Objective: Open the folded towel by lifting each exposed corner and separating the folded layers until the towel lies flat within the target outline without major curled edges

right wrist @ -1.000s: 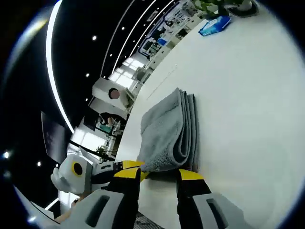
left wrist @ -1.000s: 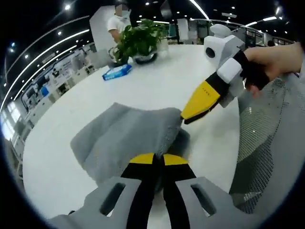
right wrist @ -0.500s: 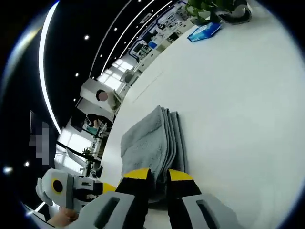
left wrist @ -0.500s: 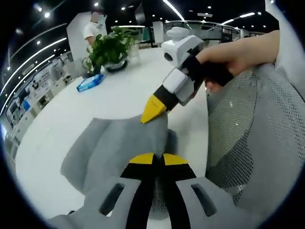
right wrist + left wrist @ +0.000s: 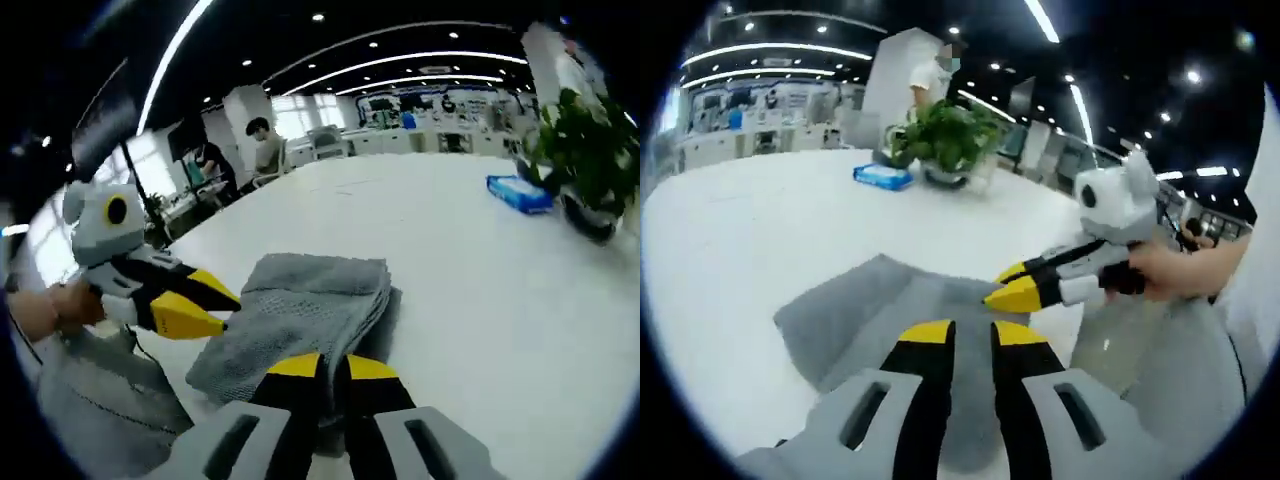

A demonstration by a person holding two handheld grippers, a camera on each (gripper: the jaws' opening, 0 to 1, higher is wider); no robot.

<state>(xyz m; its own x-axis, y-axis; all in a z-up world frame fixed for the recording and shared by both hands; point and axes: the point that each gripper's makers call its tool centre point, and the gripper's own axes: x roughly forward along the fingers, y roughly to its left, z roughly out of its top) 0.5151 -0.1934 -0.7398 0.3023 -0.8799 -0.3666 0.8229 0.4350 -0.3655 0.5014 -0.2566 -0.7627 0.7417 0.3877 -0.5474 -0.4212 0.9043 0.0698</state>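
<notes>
The grey towel lies folded on the white table, soft and limp. My right gripper pinches its near corner; my left gripper hovers parted.

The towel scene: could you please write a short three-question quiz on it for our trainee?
1. True or false: the towel already lies fully unfolded and flat.
2. What lies beside the potted plant? A) a blue packet B) a red cup C) a book
3. Fill in: in the right gripper view, the left gripper has its jaws standing ____.

Key: 1 false, its layers are folded; 2 A; 3 apart.
</notes>
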